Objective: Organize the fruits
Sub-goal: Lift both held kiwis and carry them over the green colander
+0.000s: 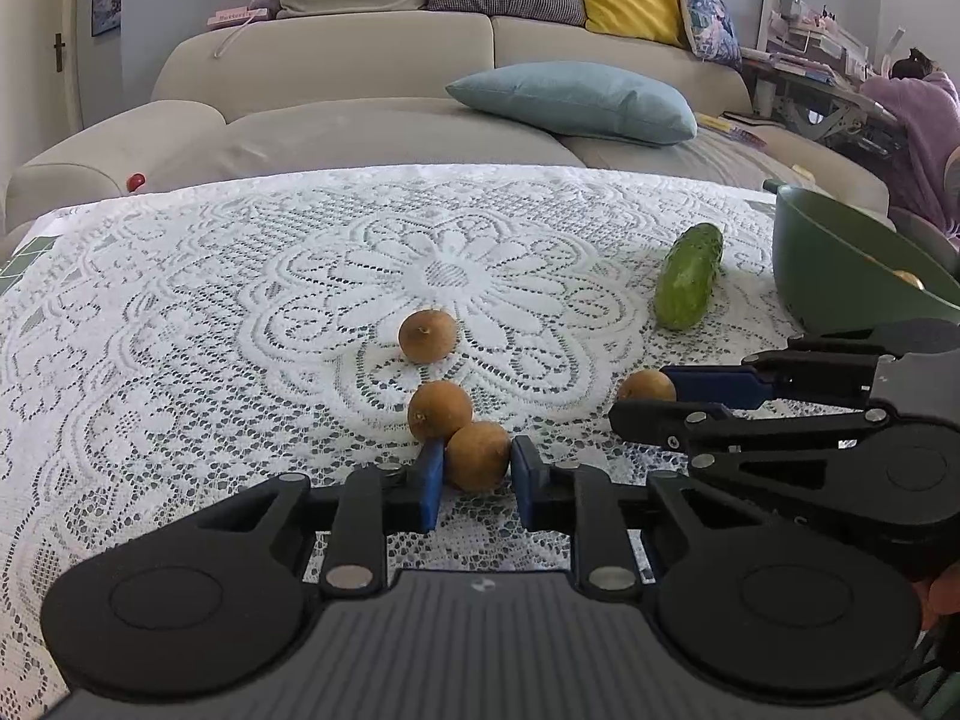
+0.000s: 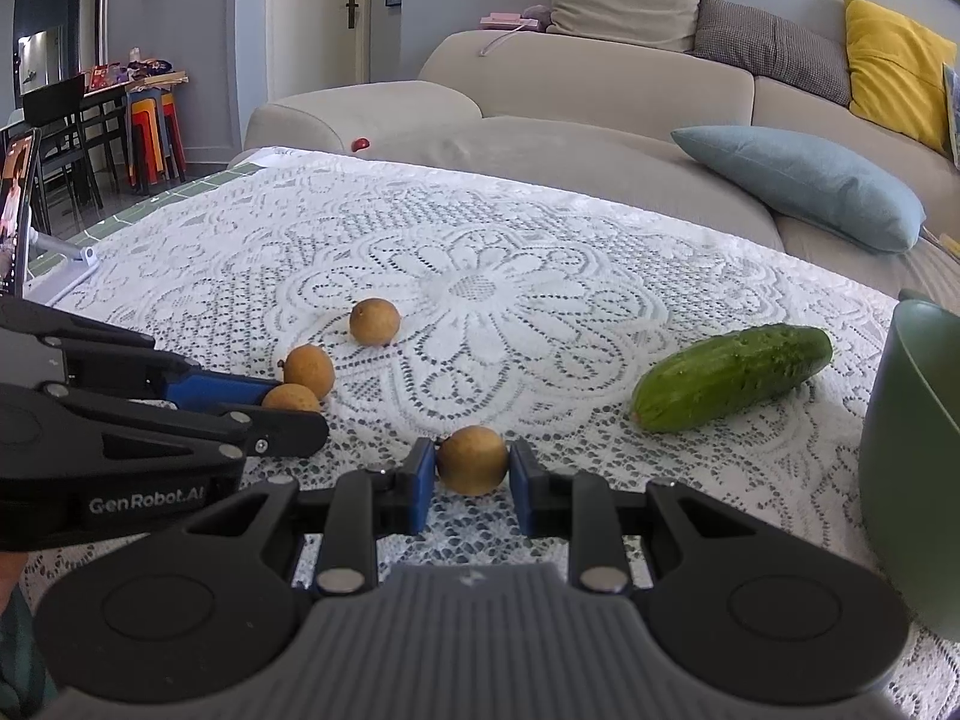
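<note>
Fruit sits in each grip: the left hand-held gripper (image 1: 478, 474) pinches a small round brown fruit (image 1: 478, 456) on the white lace-covered bench (image 1: 240, 300), touching a second brown fruit (image 1: 440, 411) just behind it; the right hand-held gripper (image 2: 471, 471) pinches another round brown fruit (image 2: 472, 459); a fourth brown fruit (image 2: 374, 321) lies apart; the bumpy green cucumber (image 2: 732, 377) lies flat, long axis slanting toward the dark green bowl (image 2: 912, 450).
</note>
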A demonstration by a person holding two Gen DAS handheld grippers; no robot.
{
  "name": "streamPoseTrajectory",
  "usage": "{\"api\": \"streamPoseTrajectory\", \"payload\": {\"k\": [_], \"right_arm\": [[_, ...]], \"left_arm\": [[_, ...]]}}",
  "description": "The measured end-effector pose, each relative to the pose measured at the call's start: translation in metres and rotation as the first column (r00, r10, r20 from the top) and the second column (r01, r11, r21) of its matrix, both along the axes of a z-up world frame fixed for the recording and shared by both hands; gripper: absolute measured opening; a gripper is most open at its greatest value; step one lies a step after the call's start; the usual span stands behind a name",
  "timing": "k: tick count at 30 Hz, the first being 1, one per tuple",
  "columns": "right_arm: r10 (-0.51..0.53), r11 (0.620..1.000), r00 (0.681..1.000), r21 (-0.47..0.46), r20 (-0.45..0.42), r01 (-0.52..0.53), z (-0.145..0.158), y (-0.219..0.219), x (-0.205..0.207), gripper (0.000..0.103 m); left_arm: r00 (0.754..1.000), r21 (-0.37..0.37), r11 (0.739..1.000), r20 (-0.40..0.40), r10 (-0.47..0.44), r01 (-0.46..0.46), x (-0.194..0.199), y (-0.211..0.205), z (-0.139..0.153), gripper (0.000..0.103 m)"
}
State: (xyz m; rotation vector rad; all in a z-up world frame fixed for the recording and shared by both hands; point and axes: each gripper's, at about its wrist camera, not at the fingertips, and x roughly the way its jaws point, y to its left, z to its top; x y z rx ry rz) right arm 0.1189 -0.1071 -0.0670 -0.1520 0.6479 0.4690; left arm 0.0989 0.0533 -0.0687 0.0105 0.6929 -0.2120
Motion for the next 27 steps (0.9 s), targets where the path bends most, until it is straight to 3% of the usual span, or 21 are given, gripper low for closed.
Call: {"api": "streamPoseTrajectory", "payload": {"k": [6, 16, 27], "right_arm": [[-0.016, 1.000, 1.000, -0.009, 0.011, 0.016, 0.005, -0.006, -0.003, 0.023], [-0.040, 0.997, 0.993, -0.056, 0.110, 0.046, 0.032, -0.021, -0.016, 0.023], [-0.094, 0.992, 0.980, -0.062, 0.178, 0.106, 0.063, -0.062, -0.017, 0.023]], "left_arm": [[1.000, 0.007, 1.000, 0.013, -0.008, 0.008, -0.005, -0.005, 0.007, 0.026], [0.999, -0.036, 0.999, 0.021, -0.026, 0.027, -0.006, -0.021, 0.035, 0.026], [0.997, -0.068, 0.995, 0.027, -0.071, 0.073, 0.008, -0.056, 0.057, 0.026]]}}
